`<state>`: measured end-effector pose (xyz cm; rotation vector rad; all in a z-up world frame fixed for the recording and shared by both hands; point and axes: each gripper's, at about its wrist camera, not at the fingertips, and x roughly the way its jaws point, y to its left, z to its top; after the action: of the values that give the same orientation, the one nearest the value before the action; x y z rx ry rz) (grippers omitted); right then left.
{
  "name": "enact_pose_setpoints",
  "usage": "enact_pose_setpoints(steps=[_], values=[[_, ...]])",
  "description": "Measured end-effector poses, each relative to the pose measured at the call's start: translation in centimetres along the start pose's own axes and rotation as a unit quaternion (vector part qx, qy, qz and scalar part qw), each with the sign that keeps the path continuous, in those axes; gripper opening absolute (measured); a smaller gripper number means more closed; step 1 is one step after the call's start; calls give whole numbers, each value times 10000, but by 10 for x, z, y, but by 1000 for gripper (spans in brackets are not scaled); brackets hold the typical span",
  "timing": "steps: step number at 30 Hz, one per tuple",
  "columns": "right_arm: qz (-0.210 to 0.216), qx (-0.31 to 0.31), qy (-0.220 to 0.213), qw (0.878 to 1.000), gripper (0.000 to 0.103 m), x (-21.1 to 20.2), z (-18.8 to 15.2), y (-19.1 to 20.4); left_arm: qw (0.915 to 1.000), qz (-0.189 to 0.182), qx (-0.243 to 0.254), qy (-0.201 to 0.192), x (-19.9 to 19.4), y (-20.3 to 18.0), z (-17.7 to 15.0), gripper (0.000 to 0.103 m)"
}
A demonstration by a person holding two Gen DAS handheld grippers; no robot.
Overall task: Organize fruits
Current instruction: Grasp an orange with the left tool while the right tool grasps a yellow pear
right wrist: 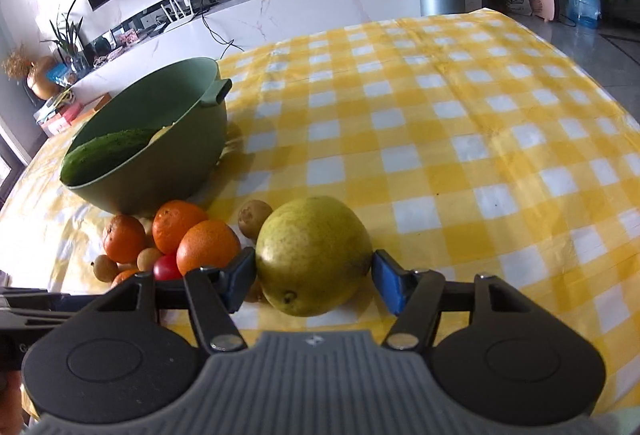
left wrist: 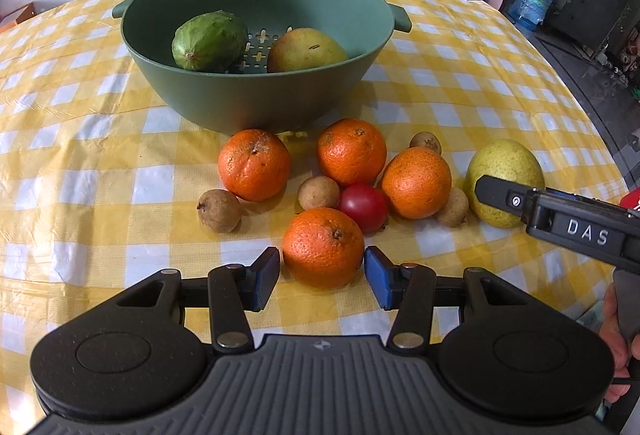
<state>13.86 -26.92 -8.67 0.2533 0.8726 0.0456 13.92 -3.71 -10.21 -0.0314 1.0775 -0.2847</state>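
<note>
Orange and pebbly-skinned, the nearest orange (left wrist: 323,247) sits on the table (left wrist: 100,139) between the wide-spread fingers of the left gripper (left wrist: 322,277), neither pad touching it. It looks firm, fairly light and round, apt to roll, so a hold across its widest middle seems best. The right gripper (right wrist: 314,281) likewise brackets the yellow-green pear (right wrist: 314,255) with fingers wide, the left pad close to touching, the right apart. The pear looks heavier, smooth-skinned and bruisable; a gentle hold at its broad belly suits. The green bowl (left wrist: 256,103) behind already holds a cucumber (left wrist: 210,41) and another fruit (left wrist: 306,49).
</note>
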Motion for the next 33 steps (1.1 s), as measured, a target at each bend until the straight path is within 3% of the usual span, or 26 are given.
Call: enact_pose_setpoints(steps=[17, 33], values=[[-43, -231, 13, 9997, 60, 1, -2, 6, 10000, 21, -2, 17, 1, -3, 1, 50], [57, -72, -122, 9999, 60, -14, -2, 3, 9994, -1, -241, -246, -48, 2, 1, 50]])
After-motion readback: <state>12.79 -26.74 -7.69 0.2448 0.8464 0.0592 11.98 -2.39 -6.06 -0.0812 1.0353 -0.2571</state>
